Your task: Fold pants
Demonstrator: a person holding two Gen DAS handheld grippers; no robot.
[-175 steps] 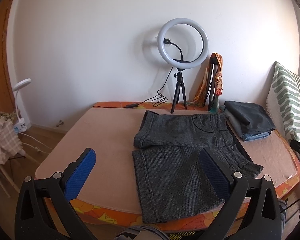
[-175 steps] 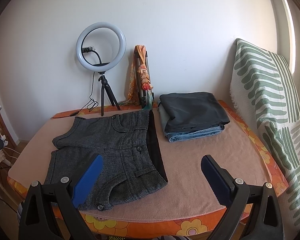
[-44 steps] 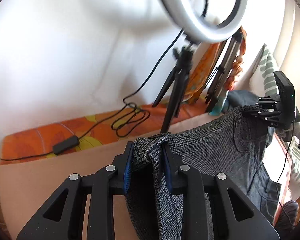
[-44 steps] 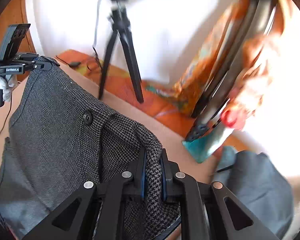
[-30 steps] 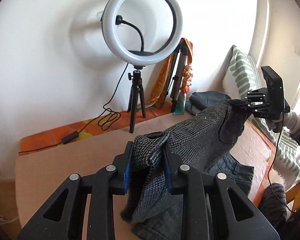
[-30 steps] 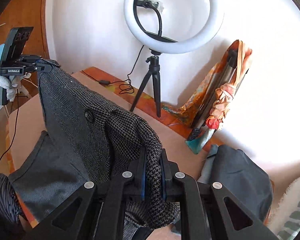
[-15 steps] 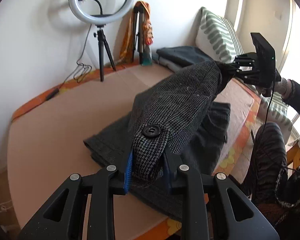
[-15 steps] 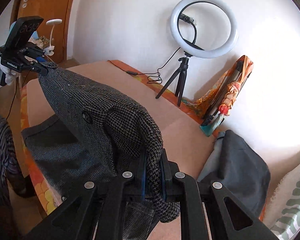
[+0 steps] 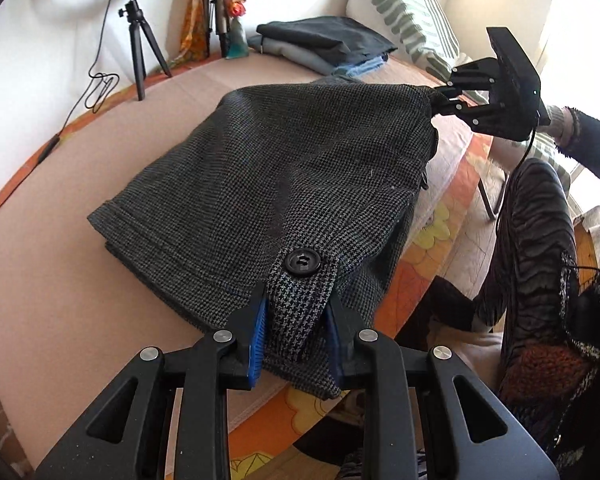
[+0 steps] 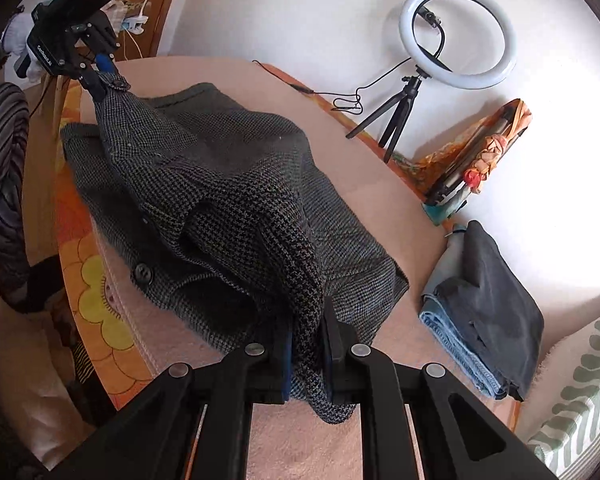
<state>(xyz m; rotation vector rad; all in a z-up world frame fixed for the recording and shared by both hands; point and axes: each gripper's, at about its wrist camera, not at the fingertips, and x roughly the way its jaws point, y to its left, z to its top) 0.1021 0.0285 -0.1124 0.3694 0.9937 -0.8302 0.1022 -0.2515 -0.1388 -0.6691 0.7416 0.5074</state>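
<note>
While we pinch the buttoned waistband corner between the blue pads of our left gripper [image 9: 296,332], our right gripper [image 10: 306,354] clamps the other waistband corner, both narrow on cloth. From those two grips the pants [image 9: 284,168] stretch outward, the upper layer held a little above the lower half, which lies on the table [image 9: 60,264] toward the 10 o'clock side in the left view. The near edge overhangs the flowered table border at about 5 o'clock.

We judge the step to be the crosswise fold: waistband carried over the legs, not yet laid down. Next we would need to lower both corners together, line the waistband up with the hems, then let go and smooth.

No real containers show. The closest thing is a stack of folded clothes [image 10: 488,300] at 3 o'clock in the right view, just beside a striped cushion [image 10: 580,400]; a ring light [image 10: 456,28] stands at 1 o'clock.
</note>
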